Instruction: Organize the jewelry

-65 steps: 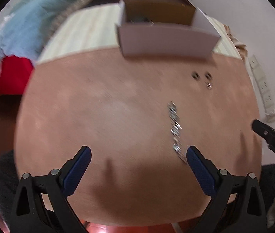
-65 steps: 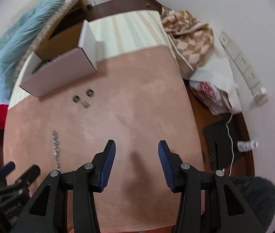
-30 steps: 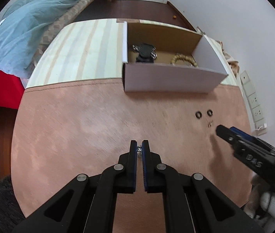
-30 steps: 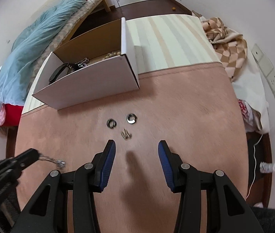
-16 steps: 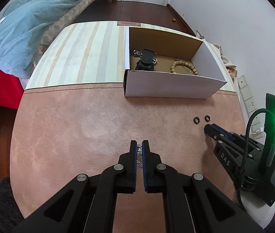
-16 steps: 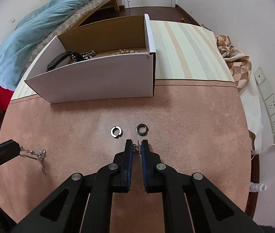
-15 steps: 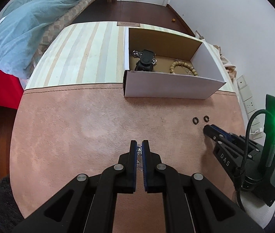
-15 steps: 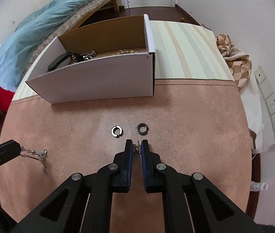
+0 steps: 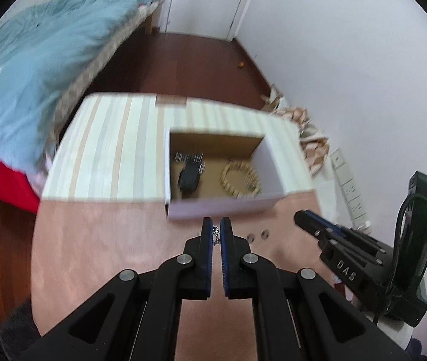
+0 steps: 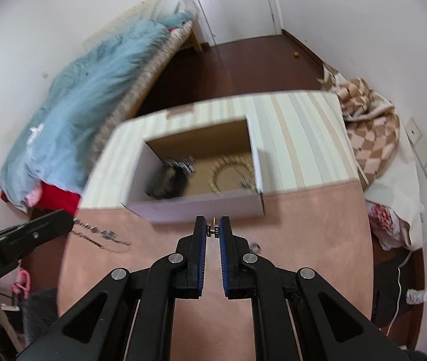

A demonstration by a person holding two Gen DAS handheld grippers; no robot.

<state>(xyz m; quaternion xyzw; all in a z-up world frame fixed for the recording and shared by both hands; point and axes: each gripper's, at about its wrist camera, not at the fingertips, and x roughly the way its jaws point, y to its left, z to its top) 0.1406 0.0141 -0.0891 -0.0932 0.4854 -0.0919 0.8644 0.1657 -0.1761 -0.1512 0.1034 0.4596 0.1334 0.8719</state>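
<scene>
The silver chain (image 10: 99, 234) hangs from the left gripper (image 9: 216, 233), whose jaws are pressed together on its upper end; in the right wrist view it trails in blurred loops from that gripper's tip, above the pink mat (image 10: 303, 225). The right gripper (image 10: 213, 229) pinches a small metal earring (image 10: 213, 228) between its blue pads, held up in front of the near wall of the white cardboard box (image 10: 201, 207). Two small dark rings (image 9: 257, 236) lie on the mat, near the box and between the two grippers in the left wrist view. Inside the box rest a beaded bracelet (image 9: 239, 177), a black watch (image 9: 190, 176) and a bit of silvery chain behind it (too blurred to tell more). The box sits at the far edge of the mat, on a striped cloth (image 9: 117, 150). Beyond it are a bed with a light blue blanket (image 9: 32, 66), dark wood floor and a white door.
</scene>
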